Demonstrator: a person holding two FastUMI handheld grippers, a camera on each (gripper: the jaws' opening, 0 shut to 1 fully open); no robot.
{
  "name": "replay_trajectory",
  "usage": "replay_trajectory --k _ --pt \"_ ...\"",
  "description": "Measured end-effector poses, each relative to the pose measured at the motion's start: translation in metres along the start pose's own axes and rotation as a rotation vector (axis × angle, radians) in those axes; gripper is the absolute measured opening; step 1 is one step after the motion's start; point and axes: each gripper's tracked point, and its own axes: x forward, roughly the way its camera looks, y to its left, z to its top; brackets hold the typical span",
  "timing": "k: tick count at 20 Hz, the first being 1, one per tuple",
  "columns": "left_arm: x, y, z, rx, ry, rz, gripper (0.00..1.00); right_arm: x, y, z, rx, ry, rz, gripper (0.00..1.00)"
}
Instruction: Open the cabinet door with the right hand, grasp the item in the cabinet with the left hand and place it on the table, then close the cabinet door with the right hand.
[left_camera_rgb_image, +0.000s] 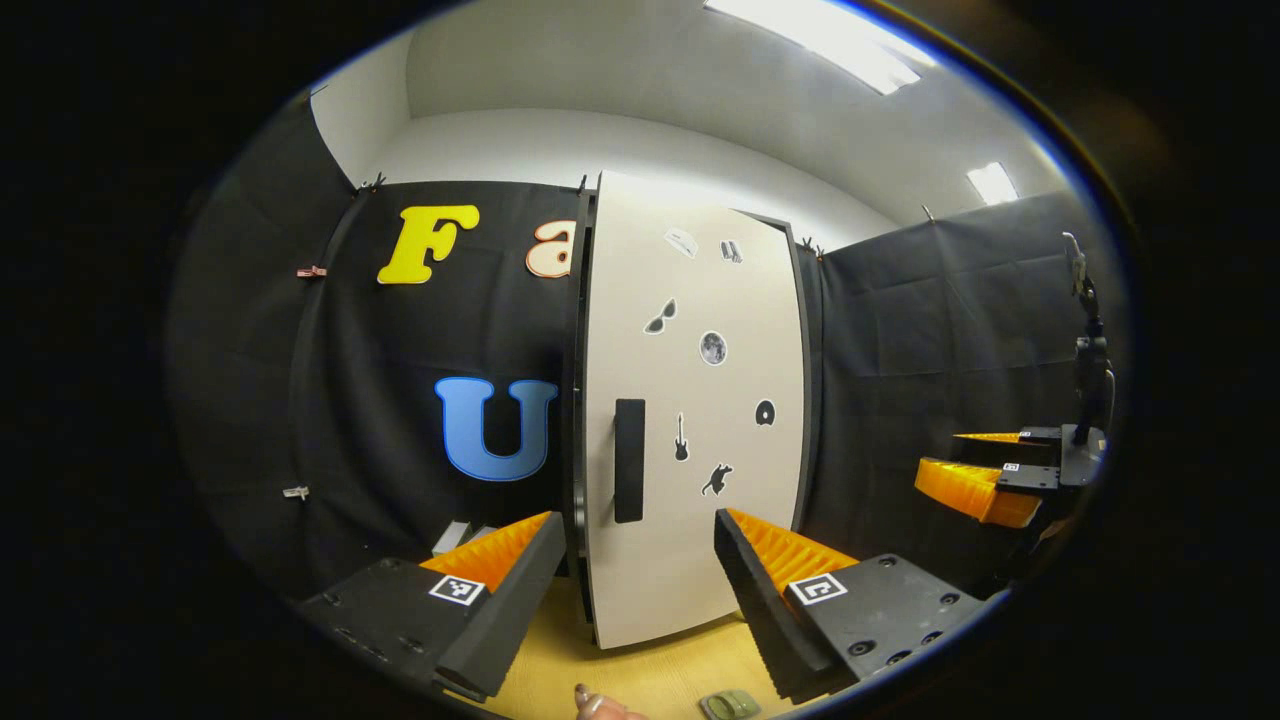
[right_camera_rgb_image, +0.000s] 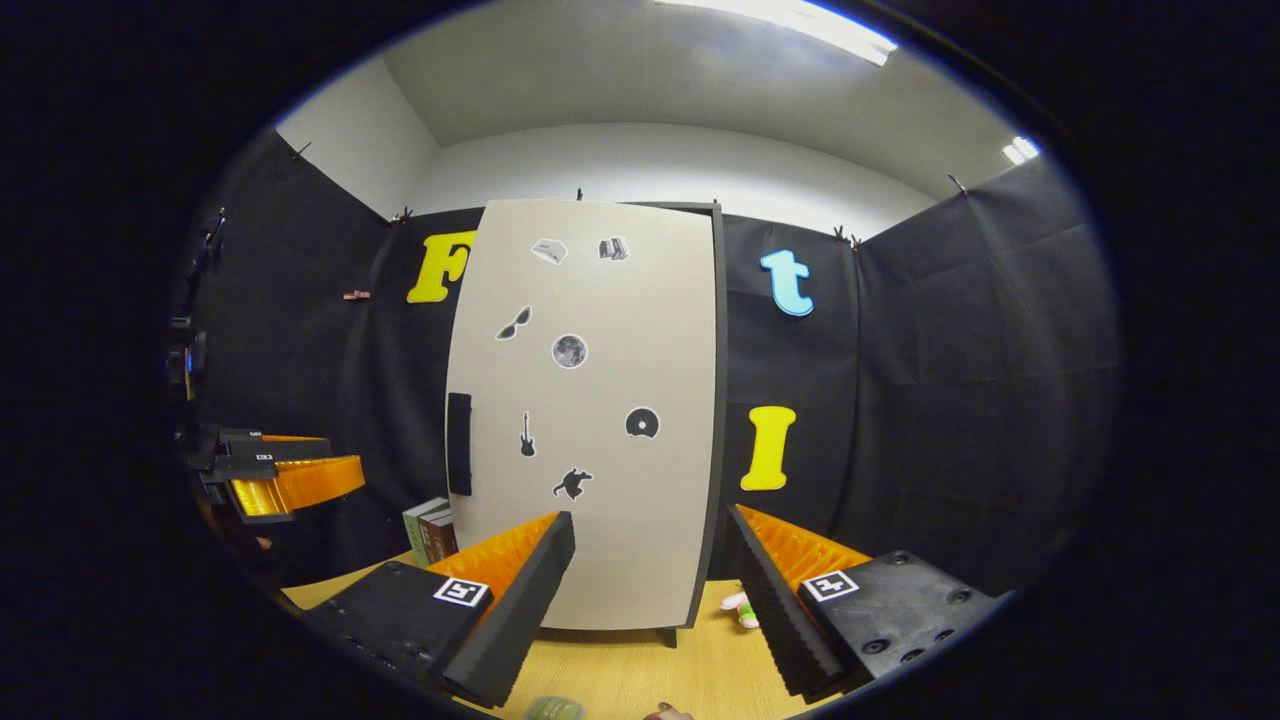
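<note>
So the cabinet door (right_camera_rgb_image: 585, 410) was shut at this point, sitting straight ahead of the right gripper (right_camera_rgb_image: 650, 590), whose fingers were spread wide with nothing between them. The dark handle (right_camera_rgb_image: 459, 443) was up and off to the left of those fingers, near the door's left edge, and well apart from them. The left gripper (left_camera_rgb_image: 640, 590) was also wide open and empty, aimed at the same door with the handle (left_camera_rgb_image: 629, 460) sitting just above the gap between its fingers.

The item itself was presumably behind the closed door, so nobody could tell what it was or how it sat in there.

What could go wrong: the right fingers were lined up with the flat middle of the door rather than the handle, so going straight in would just bump the panel. The handle looked slim and flush, so a shallow pinch might slip off. Also both grippers were crowding the same spot, and the swinging door could clip the left one if it hung that close. There were small bits on the surface (right_camera_rgb_image: 640, 670) near the cabinet's foot too.
</note>
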Motion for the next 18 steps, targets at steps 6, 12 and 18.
replay_trajectory --k 6,12,18 --pt "0.0053 -0.0019 -0.0012 -0.001 0.003 -0.016 0.95 0.0001 0.0014 0.0001 -0.002 0.006 0.007 0.98" --pt "0.0082 -0.0008 -0.0052 -0.017 0.010 -0.019 0.95 0.0014 0.0022 -0.0002 0.009 0.018 0.015 0.98" --pt "0.0099 -0.0024 -0.0092 -0.024 0.023 -0.034 0.95 0.0028 0.0025 0.0011 0.010 0.022 0.017 0.98"
